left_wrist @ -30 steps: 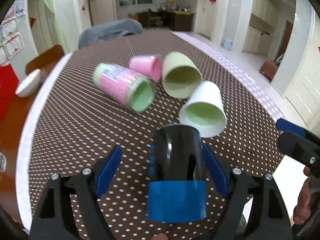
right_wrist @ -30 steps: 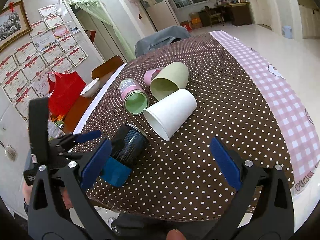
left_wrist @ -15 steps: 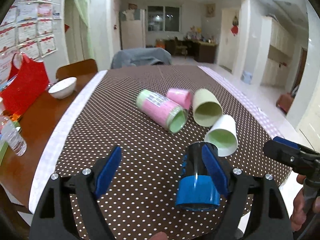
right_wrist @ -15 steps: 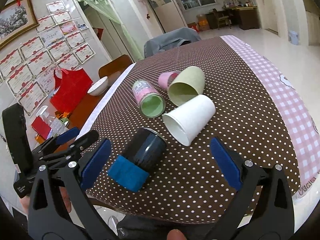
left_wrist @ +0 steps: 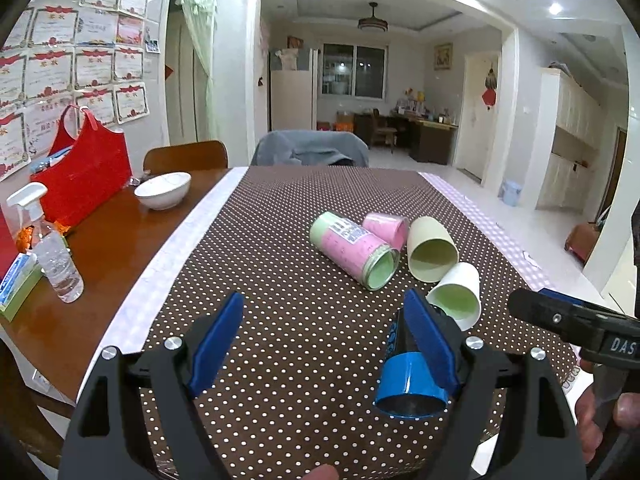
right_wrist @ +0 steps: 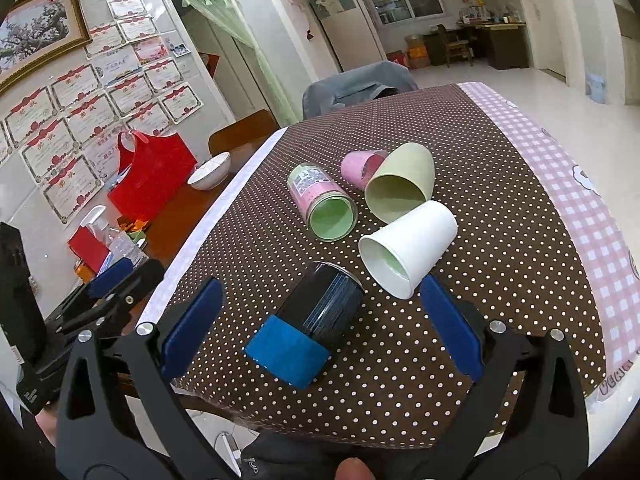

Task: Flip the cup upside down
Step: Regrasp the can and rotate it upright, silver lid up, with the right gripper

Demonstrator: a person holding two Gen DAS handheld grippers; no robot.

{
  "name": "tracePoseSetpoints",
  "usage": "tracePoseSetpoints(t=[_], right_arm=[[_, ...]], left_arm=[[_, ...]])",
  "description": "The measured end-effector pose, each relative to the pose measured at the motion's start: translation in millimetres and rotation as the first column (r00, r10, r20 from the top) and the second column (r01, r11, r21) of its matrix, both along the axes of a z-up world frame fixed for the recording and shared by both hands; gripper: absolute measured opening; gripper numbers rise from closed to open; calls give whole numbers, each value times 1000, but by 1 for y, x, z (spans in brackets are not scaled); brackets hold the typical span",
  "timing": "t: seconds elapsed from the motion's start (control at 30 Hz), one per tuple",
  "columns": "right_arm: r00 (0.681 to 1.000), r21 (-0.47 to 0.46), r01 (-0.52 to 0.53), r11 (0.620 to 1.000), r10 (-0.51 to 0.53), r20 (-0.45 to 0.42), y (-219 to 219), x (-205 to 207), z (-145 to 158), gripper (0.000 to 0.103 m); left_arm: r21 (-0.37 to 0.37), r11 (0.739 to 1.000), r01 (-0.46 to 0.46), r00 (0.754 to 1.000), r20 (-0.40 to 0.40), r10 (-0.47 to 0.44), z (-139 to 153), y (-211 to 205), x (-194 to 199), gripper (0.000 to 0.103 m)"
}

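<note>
Several cups lie on their sides on the brown dotted tablecloth. A black cup with a blue band lies near the front edge, blue end toward me; it also shows in the left wrist view. A white cup, a beige cup, a pink cup and a pink-and-green cup lie behind it. My left gripper is open and empty, left of the black cup, its right pad in front of the cup. My right gripper is open, the black cup between its pads and untouched.
To the left on the bare wooden table stand a white bowl, a red bag, a plastic bottle and a spray bottle. A chair with grey cloth stands at the far end. The table edge is close below both grippers.
My left gripper has pulled back and swung left, away from the black cup it straddled a second ago. The black cup still lies on its side. The right gripper has shifted slightly.
</note>
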State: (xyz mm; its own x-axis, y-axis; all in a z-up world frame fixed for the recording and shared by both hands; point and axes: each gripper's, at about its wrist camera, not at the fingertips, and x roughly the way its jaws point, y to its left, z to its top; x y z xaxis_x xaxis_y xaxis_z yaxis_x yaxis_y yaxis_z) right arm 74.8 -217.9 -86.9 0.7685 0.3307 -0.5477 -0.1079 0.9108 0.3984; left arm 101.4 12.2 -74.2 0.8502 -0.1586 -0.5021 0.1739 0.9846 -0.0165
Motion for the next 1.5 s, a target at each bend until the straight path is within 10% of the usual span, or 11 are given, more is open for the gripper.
tracePoseSetpoints(t=[0.73, 1.5], right_arm=[[980, 42, -38, 998, 46, -194, 12, 31, -19, 97], [864, 167, 64, 984, 29, -503, 27, 98, -66, 97]], left_arm=[[47, 998, -46, 999, 26, 45, -15, 16, 1, 81], [48, 999, -14, 998, -66, 17, -56, 40, 57, 81]])
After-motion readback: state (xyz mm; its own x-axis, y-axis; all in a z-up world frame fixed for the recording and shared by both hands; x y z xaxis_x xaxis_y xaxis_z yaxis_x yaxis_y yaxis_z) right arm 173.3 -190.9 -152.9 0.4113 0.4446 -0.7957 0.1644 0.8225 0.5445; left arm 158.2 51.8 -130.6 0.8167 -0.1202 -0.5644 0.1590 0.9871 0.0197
